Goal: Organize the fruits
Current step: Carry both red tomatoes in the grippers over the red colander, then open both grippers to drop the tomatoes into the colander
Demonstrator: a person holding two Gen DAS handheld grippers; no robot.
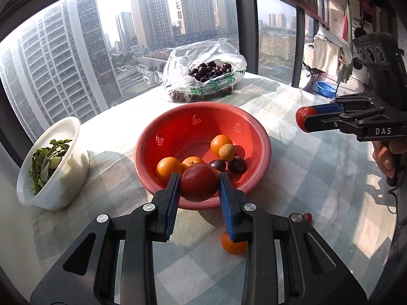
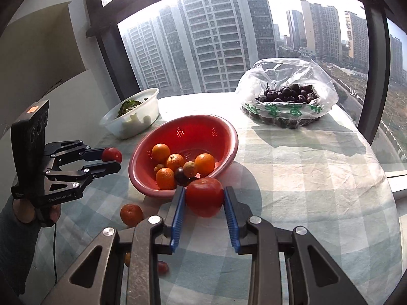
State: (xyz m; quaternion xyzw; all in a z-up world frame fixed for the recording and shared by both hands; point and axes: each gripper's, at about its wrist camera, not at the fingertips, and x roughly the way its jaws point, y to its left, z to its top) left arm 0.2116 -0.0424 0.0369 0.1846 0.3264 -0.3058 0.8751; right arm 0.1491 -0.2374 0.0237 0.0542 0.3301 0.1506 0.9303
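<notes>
A red colander bowl (image 1: 162,137) (image 2: 226,132) on the checked cloth holds several oranges (image 1: 169,168) (image 2: 160,152) and dark plums (image 1: 237,164). My left gripper (image 1: 198,184) is shut on a red tomato (image 1: 199,182) just above the bowl's near rim; it shows in the right wrist view (image 2: 112,158) left of the bowl. My right gripper (image 2: 204,198) is shut on another red tomato (image 2: 204,197) by the bowl's near right rim; it shows in the left wrist view (image 1: 306,119) held above the table. A loose orange (image 1: 232,245) (image 2: 131,214) lies on the cloth.
A white bowl of greens (image 1: 54,162) (image 2: 132,114) stands left of the colander. A plastic bag of dark cherries (image 1: 207,72) (image 2: 287,94) sits at the back by the window. A small red fruit (image 2: 162,267) (image 1: 308,217) lies near the front.
</notes>
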